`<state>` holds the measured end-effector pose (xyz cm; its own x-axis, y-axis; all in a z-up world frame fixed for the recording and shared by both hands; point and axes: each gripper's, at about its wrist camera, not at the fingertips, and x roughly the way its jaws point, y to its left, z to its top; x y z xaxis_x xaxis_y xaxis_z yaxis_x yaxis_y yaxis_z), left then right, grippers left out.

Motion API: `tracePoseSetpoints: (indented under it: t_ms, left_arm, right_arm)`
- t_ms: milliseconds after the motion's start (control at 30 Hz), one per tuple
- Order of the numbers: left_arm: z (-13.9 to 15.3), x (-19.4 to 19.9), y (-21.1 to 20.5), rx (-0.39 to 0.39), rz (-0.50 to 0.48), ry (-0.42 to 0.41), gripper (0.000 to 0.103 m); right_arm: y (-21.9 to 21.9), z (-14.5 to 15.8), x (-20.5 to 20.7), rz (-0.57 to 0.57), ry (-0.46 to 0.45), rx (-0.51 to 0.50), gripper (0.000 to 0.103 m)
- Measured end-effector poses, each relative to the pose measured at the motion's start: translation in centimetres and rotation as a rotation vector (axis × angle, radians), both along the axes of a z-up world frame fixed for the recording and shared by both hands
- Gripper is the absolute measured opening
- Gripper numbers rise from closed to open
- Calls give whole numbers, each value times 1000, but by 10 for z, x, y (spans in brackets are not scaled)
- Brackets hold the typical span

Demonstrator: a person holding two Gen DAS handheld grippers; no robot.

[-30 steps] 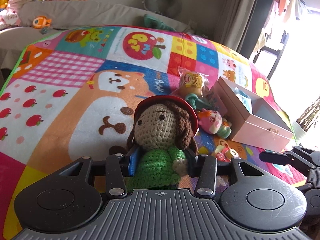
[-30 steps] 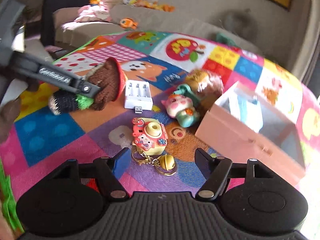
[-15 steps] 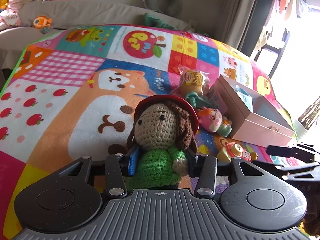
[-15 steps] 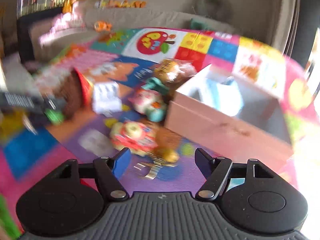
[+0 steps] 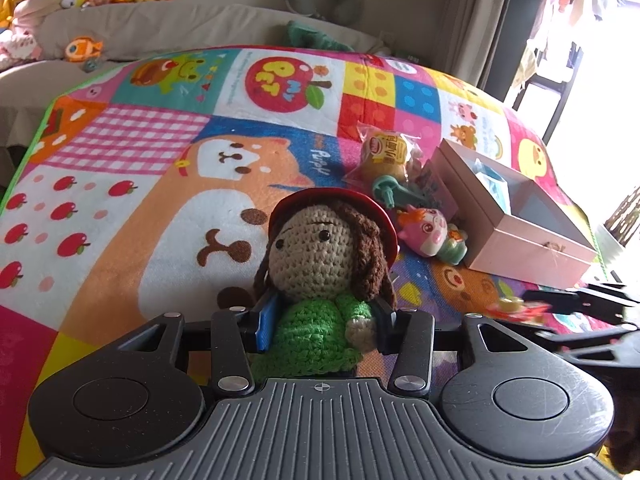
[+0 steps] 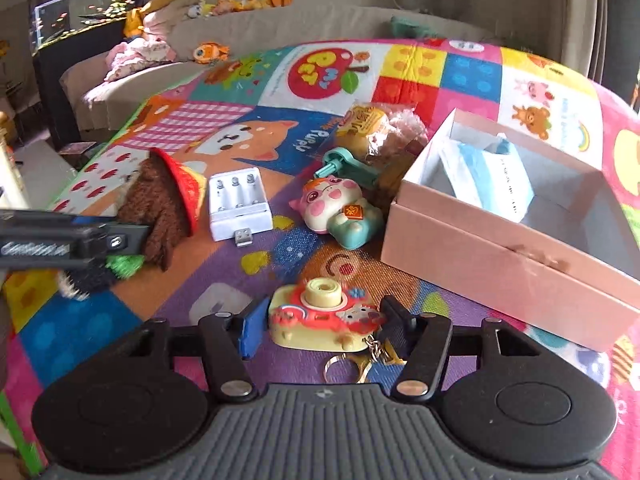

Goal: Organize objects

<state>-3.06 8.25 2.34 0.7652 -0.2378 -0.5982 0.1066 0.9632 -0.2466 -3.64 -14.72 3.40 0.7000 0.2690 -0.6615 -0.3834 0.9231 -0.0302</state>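
My left gripper (image 5: 320,320) is shut on a crochet doll (image 5: 320,280) with a green dress, brown hair and a red hat, held above the colourful play mat (image 5: 120,208). The doll also shows in the right wrist view (image 6: 160,208). My right gripper (image 6: 324,328) has closed around a red and cream toy camera keychain (image 6: 324,316), its pads touching both sides. An open pink box (image 6: 512,236) with a blue and white packet (image 6: 492,168) inside stands to the right.
On the mat lie a white battery charger (image 6: 238,204), a pink pig figure (image 6: 340,212), a teal toy (image 6: 348,162) and a wrapped snack (image 6: 368,124). A beige sofa (image 5: 160,28) with plush toys runs along the back.
My right gripper moved forward over the toy camera and its fingers closed onto it. The left gripper stayed still with the doll.
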Motion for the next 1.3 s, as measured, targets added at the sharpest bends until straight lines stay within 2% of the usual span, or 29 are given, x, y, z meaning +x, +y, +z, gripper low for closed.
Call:
tracePoseSetpoints:
  t_ms: [100, 167, 233, 400, 533, 600, 667, 733, 833, 900, 1033, 1100, 1200, 1300]
  left_arm:
    - [3, -2, -5, 27, -11, 11, 49]
    - [8, -6, -12, 39, -58, 15, 48]
    - [18, -11, -19, 16, -122, 11, 48]
    - [78, 6, -63, -104, -278, -80, 48]
    - [107, 57, -125, -245, -378, -79, 48]
    - [102, 90, -160, -300, -381, -63, 49]
    - [88, 119, -193, -307, -353, -38, 49]
    - [67, 139, -220, -254, -317, 0, 49]
    - [32, 155, -242, -129, -253, 93, 50]
    - [22, 150, -241, -96, -245, 106, 51]
    - [35, 129, -230, 6, -263, 84, 51]
    - [48, 120, -217, -5, -278, 78, 48]
    - [70, 93, -181, -54, -284, -26, 48]
    - [80, 68, -139, -66, -249, -114, 48]
  right_arm:
    - [-17, 12, -23, -1, -32, 1, 60]
    - [-28, 18, -37, -7, -44, 5, 60]
    - [-38, 25, -50, -8, -66, -3, 60]
    - [-57, 37, -76, -22, -139, 20, 60]
    - [-69, 39, -82, -57, -187, 69, 60]
    - [-75, 39, -82, -69, -191, 88, 60]
    - [-79, 38, -81, -83, -198, 99, 60]
    - [-84, 38, -80, -103, -212, 105, 60]
    - [-94, 37, -80, -132, -222, 119, 60]
    - [-99, 35, -79, -145, -221, 124, 60]
    - [-102, 30, -74, -159, -211, 111, 60]
    - [-103, 30, -71, -160, -207, 110, 60]
    - [-103, 33, -69, -168, -200, 117, 60]
    - [-104, 40, -63, -162, -174, 141, 60]
